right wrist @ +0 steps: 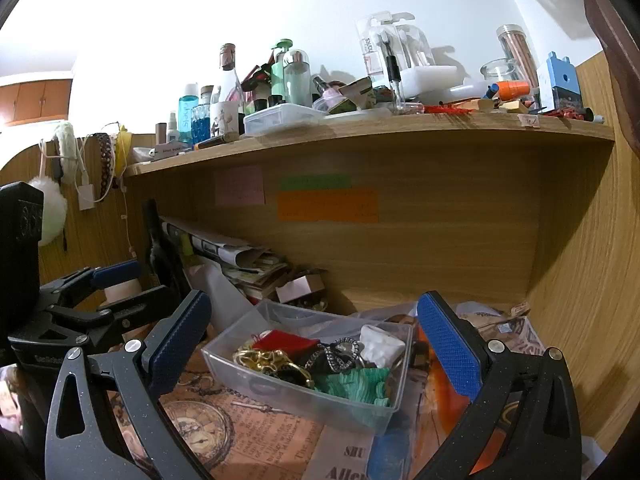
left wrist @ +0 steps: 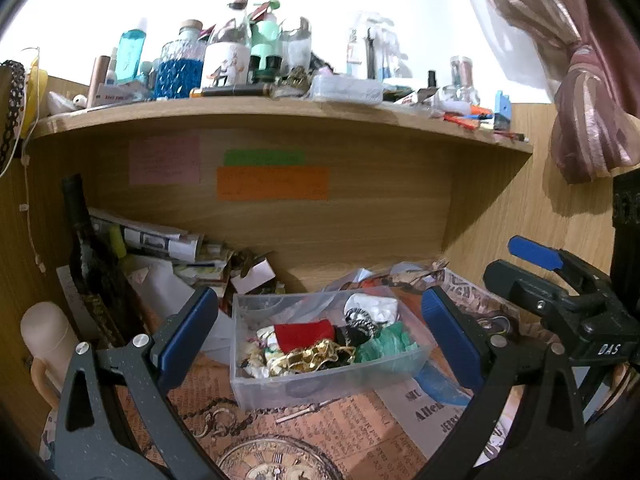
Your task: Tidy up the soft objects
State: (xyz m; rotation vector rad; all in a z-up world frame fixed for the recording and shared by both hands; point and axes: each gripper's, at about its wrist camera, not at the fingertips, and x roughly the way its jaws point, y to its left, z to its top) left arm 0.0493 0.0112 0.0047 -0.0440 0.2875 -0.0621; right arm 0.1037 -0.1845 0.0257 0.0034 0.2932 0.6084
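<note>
A clear plastic box [left wrist: 320,390] [right wrist: 296,396] sits on the desk under the shelf. It holds soft items: a red cloth [left wrist: 305,334] [right wrist: 286,342], a green scrunchie [left wrist: 386,346] [right wrist: 356,386], a white cloth [left wrist: 376,307] [right wrist: 380,346], gold chain [left wrist: 316,358] [right wrist: 266,360] and a black-and-white band [left wrist: 360,322] [right wrist: 340,354]. My left gripper [left wrist: 320,344] is open and empty, its fingers either side of the box. My right gripper [right wrist: 316,344] is open and empty in front of the box. The right gripper also shows in the left wrist view [left wrist: 560,276], and the left in the right wrist view [right wrist: 104,292].
A dark wine bottle [left wrist: 90,256] [right wrist: 160,252], rolled papers [left wrist: 160,236] and a small cardboard box [left wrist: 254,274] crowd the back left. The shelf [left wrist: 280,114] above carries several bottles. A printed paper mat [left wrist: 320,432] covers the desk. A pink curtain [left wrist: 588,112] hangs right.
</note>
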